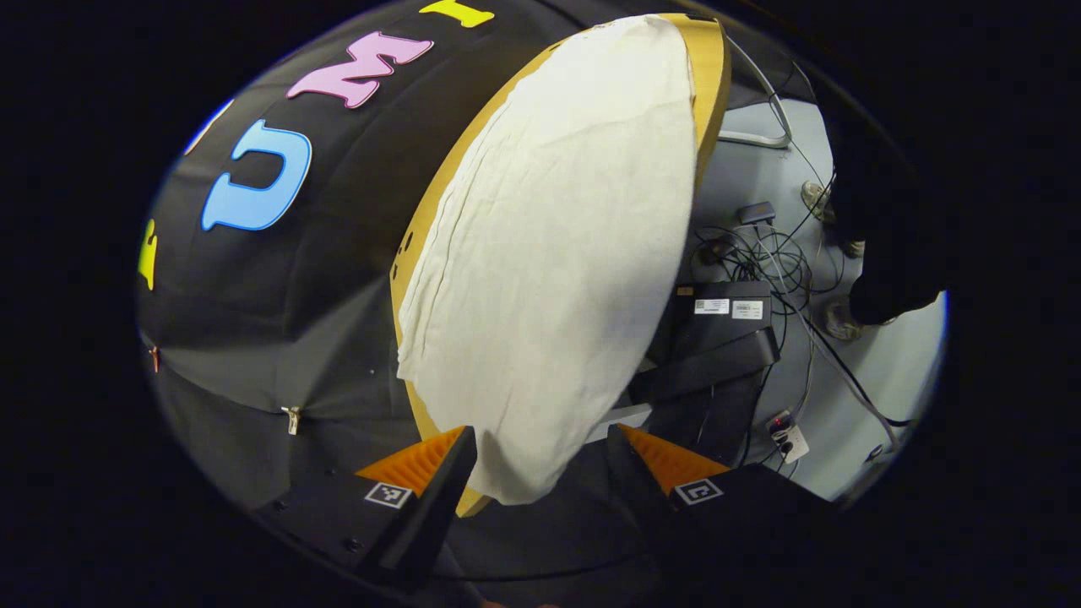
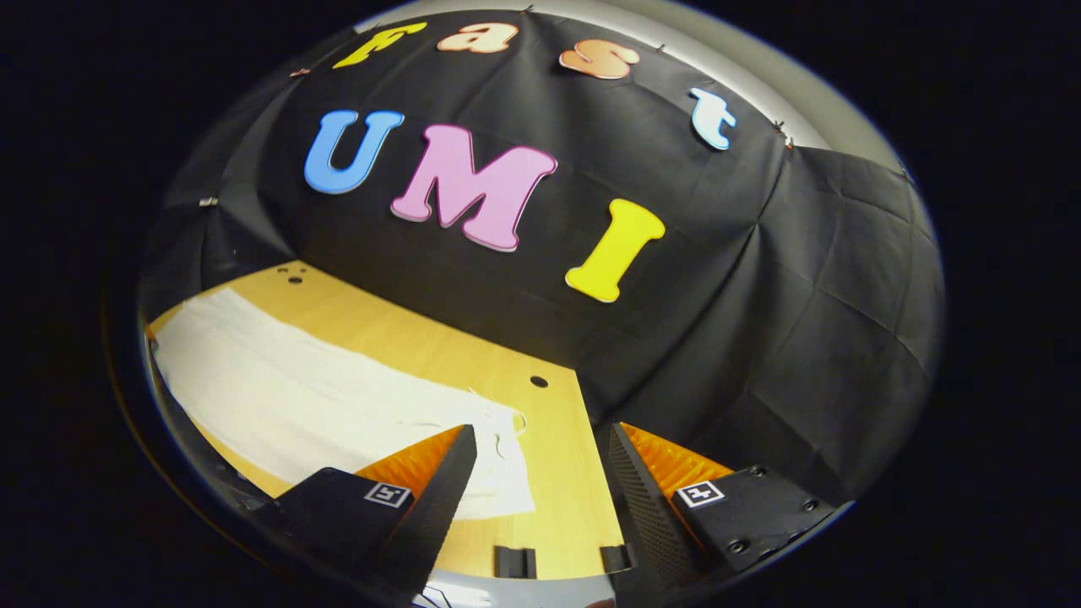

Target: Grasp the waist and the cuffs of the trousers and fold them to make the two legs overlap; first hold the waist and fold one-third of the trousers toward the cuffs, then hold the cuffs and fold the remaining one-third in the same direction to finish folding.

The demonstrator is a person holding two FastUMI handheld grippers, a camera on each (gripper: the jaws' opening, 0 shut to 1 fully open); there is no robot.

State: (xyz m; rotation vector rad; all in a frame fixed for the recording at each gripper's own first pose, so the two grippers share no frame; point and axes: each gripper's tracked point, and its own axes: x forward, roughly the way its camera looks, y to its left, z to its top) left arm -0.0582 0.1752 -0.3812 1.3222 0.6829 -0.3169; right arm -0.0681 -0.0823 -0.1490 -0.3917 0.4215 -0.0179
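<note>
Trousers [image 1: 549,253] lie flat on the bench [image 2: 507,371], ungrasped; left gripper [image 1: 540,447] and right gripper [image 2: 540,447] hover, fingers spread, apparently awaiting the first grasp.

Black cloth wall [image 2: 760,279], wooden table [image 2: 405,338], grey floor [image 1: 878,371] — tangled cables [image 1: 760,262]

white trousers [image 1: 549,253] flat on wooden table [image 1: 709,76], left gripper [image 1: 540,443] open
</note>
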